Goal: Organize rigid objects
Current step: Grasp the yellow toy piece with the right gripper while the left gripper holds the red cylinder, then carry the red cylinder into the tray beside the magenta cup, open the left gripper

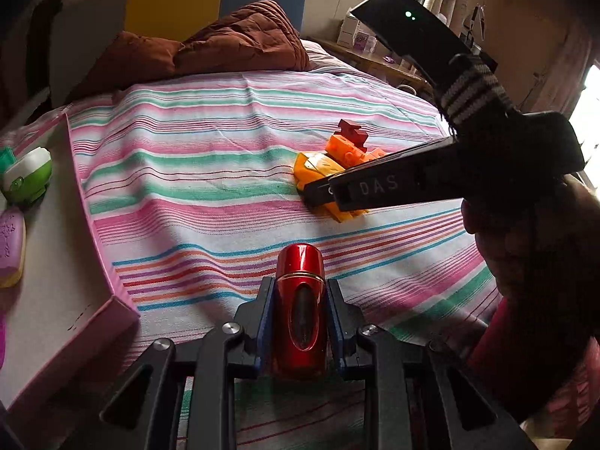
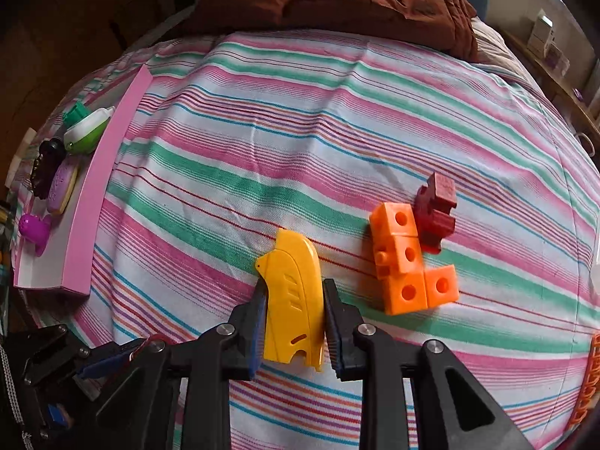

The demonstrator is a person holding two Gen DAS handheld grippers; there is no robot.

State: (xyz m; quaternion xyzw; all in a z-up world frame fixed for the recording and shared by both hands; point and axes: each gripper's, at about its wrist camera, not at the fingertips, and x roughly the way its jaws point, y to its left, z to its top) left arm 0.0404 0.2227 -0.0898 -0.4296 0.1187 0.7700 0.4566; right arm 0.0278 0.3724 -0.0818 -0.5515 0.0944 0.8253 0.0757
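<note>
My left gripper (image 1: 300,292) is shut on a shiny red metal cylinder (image 1: 300,307) held just above the striped bedspread. My right gripper (image 2: 294,288) has its jaws around a yellow plastic piece (image 2: 294,300) lying on the bed; the left pad touches it, the right pad sits close beside it. In the left wrist view the right gripper (image 1: 326,191) covers part of that yellow piece (image 1: 318,167). An orange block cluster (image 2: 408,262) and a dark red block (image 2: 437,212) lie just right of it.
A pink-walled box lid (image 2: 97,183) at the bed's left edge holds a green-white case (image 2: 88,131), a purple soap-like piece (image 2: 62,183), a dark item and a magenta toy (image 2: 33,228). A brown quilt (image 1: 225,43) lies at the far end. An orange lattice piece (image 2: 590,375) shows at the right.
</note>
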